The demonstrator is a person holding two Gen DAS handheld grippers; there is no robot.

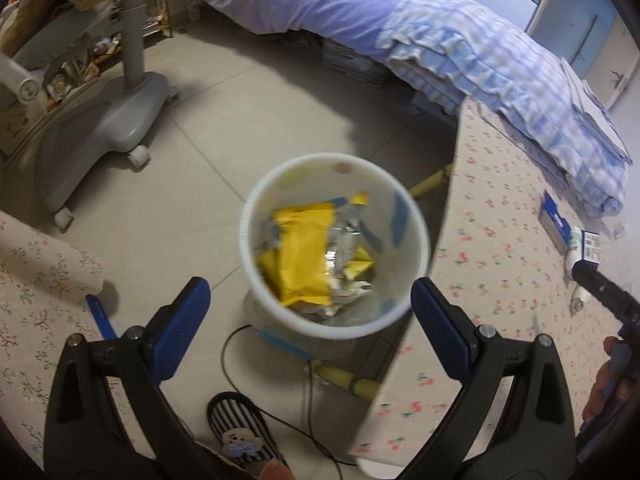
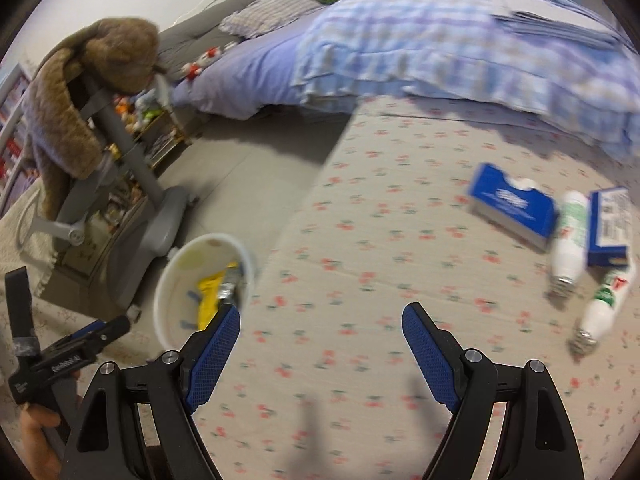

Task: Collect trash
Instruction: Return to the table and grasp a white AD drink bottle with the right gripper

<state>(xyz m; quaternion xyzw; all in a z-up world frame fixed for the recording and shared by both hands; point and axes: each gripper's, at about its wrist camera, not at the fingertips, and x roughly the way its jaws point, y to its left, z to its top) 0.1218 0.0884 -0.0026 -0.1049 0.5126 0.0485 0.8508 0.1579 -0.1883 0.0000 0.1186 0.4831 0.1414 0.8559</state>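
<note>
A white trash bin (image 1: 416, 236) stands on the floor beside the floral-clothed table (image 1: 500, 280); it holds yellow wrappers (image 1: 304, 256) and crumpled foil. My left gripper (image 1: 310, 300) is open and empty, just above the bin's near rim. My right gripper (image 2: 320, 324) is open and empty above the table (image 2: 360, 240), with the bin (image 2: 176, 280) to its left. On the table's right lie a blue box (image 2: 512, 204), a second blue box (image 2: 610, 224) and two white bottles (image 2: 570, 236) (image 2: 602, 312).
A grey wheeled chair base (image 1: 104, 120) stands on the floor left of the bin. A bed with a blue checked blanket (image 1: 500, 64) runs behind the table. A striped slipper (image 1: 240, 432) and a thin black cable (image 1: 240, 392) lie on the floor near me.
</note>
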